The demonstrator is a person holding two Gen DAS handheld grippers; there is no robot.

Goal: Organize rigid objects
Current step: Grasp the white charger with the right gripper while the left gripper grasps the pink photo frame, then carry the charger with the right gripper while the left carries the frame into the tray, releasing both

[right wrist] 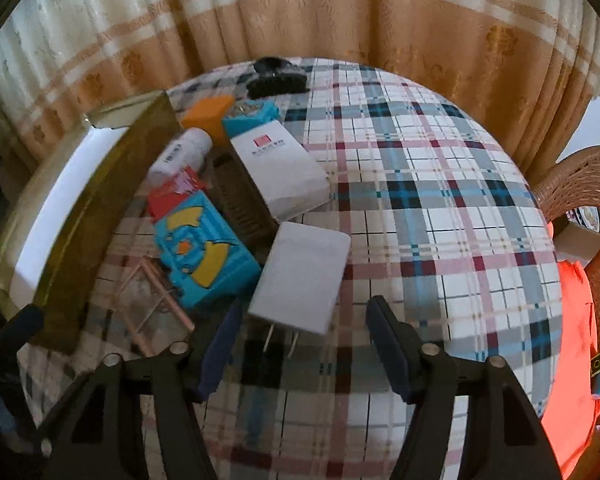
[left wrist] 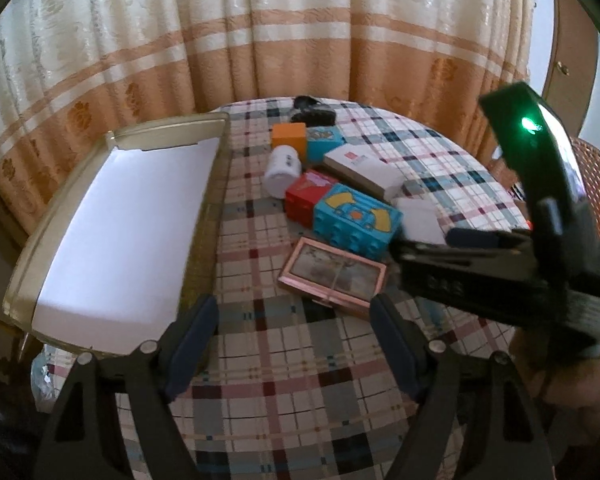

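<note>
In the left wrist view, we see the black right-hand gripper body (left wrist: pixel 512 268) covering most of the white wall charger (left wrist: pixel 418 220) at centre right. Dark objects (left wrist: pixel 314 112) at the worktop's far edge blur beyond recognition. In the right wrist view, the pink-framed flat case (right wrist: pixel 152 300) smears lower left.

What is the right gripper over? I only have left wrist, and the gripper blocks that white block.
Observer: The right gripper is open. A white charger lies right at its fingertips, not gripped.
Operator: Which way does the plug face?
Observer: Its two prongs point back toward the gripper, low over the plaid tablecloth.
Operator: Anything tight against it?
Observer: The blue toy block lies close on its left. I can't tell whether they touch.
</note>
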